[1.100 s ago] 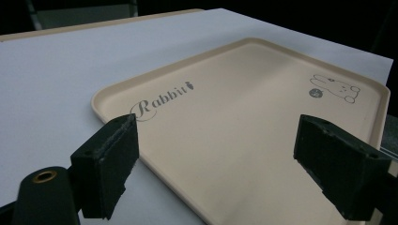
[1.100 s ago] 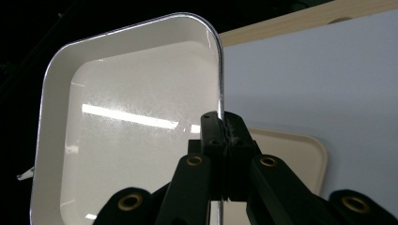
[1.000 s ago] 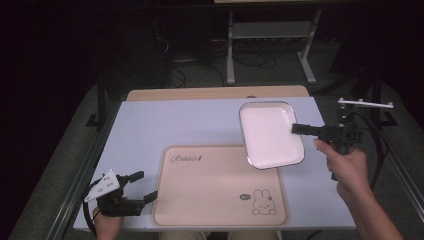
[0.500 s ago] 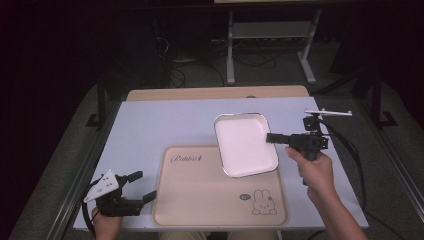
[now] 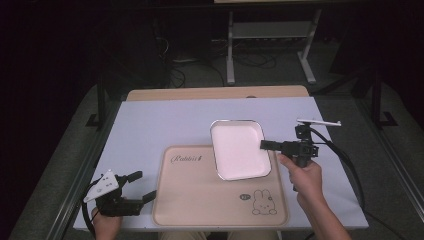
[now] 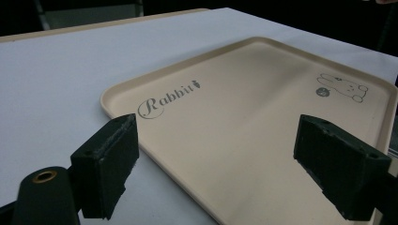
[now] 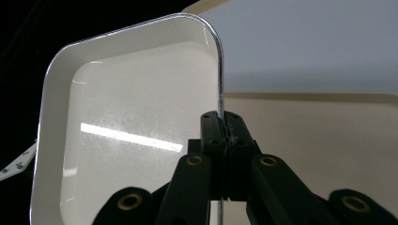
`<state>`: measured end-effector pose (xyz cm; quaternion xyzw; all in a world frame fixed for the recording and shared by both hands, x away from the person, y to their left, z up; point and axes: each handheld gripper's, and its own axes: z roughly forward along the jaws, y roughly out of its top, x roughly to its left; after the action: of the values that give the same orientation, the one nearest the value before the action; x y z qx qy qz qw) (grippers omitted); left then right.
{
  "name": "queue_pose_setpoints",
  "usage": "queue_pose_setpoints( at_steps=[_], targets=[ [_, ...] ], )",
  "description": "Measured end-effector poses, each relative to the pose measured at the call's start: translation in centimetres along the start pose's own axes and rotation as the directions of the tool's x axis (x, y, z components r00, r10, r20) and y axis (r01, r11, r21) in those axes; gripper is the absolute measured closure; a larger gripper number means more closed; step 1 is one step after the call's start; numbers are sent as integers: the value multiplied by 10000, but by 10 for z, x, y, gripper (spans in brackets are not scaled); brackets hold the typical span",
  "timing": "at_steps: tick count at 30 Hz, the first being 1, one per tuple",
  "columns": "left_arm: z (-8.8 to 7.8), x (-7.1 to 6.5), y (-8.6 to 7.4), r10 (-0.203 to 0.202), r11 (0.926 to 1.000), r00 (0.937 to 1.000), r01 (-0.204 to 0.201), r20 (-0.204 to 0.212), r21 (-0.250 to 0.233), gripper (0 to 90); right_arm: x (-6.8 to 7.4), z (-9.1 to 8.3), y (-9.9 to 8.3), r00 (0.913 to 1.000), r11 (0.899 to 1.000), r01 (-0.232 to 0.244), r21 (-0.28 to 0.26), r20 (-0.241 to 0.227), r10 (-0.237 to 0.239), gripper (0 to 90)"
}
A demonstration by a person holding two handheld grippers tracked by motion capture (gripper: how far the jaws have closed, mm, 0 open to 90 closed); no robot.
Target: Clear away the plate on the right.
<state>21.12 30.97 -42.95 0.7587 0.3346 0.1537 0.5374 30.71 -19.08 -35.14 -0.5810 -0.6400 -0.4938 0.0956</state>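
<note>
Jaws of right gripper pinching white dish rim, long axis front-to-back

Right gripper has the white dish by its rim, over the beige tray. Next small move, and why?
Probably lower it: the right gripper is clamped on the white square dish, which overlaps the beige rabbit-print tray's far right corner. Left gripper waits open beside the tray.

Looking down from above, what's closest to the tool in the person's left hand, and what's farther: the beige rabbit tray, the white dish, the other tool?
1. Beige rabbit tray: just right of the left tool.
2. White dish: farther right, over the tray's far corner.
3. Right tool: farthest, gripping the dish's right rim.
</note>
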Motion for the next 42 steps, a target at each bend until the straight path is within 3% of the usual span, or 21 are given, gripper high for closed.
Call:
queue_pose_setpoints(
  at_steps=[19, 27, 42],
  targets=[
    [0, 0, 0, -41, 10000, 10000, 41, 47, -69, 140, 1, 29, -21, 9993, 9997, -117, 229, 368, 108, 882],
    [0, 0, 0, -54, 10000, 10000, 54, 49, -73, 140, -17, 39, -37, 9956, 9968, -740, 285, 589, 723, 882],
    [-1, 0, 0, -15, 9999, 10000, 16, 72, -104, 140, -28, 44, -46, 9920, 9955, -920, 246, 891, 895, 881]
  ],
)
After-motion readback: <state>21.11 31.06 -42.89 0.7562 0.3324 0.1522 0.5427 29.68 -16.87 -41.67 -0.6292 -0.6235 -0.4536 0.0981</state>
